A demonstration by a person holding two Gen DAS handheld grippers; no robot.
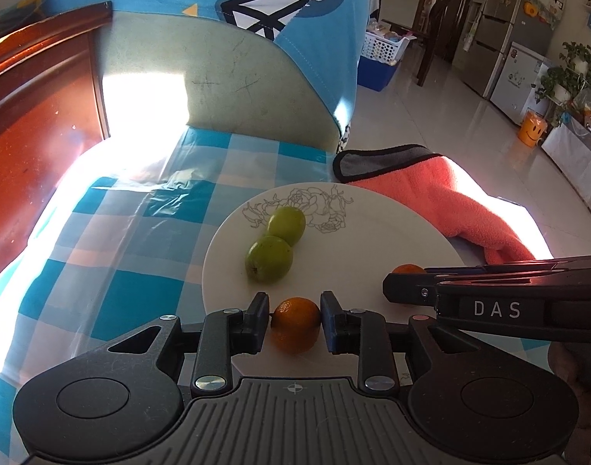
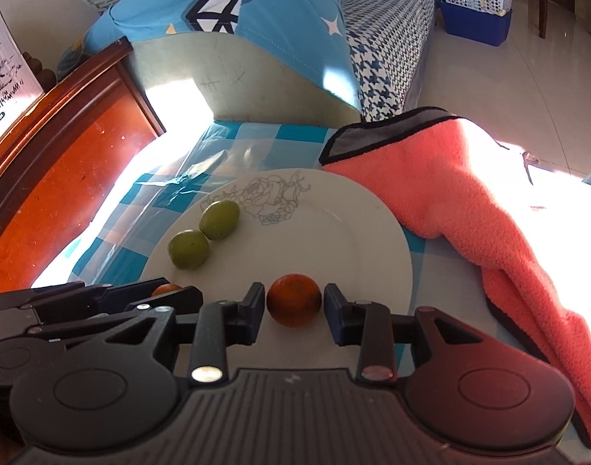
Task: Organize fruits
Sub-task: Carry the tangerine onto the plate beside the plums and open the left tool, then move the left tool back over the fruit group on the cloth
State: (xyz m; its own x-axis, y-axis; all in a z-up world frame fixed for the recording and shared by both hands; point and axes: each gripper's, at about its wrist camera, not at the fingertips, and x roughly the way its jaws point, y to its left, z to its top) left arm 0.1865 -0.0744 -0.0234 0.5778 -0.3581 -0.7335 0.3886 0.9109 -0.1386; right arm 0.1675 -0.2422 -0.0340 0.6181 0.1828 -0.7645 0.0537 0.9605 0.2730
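Note:
A white plate (image 1: 373,240) with a rose drawing lies on the blue checked tablecloth; it also shows in the right wrist view (image 2: 353,232). Two green fruits (image 1: 270,257) (image 1: 287,224) lie side by side on its left part, also in the right wrist view (image 2: 188,248) (image 2: 219,219). My left gripper (image 1: 294,321) has its jaws touching both sides of a small orange (image 1: 295,327) at the plate's near edge. My right gripper (image 2: 294,306) stands around a second orange (image 2: 293,300) with small gaps on both sides. Each gripper shows in the other's view (image 1: 408,290) (image 2: 167,296).
A pink towel (image 2: 469,193) with a grey-black hem lies right of the plate, touching its rim. A pale green chair back (image 1: 225,89) draped with blue cloth stands beyond the table. A red-brown wooden panel (image 1: 36,116) is at the left. Tiled floor lies to the right.

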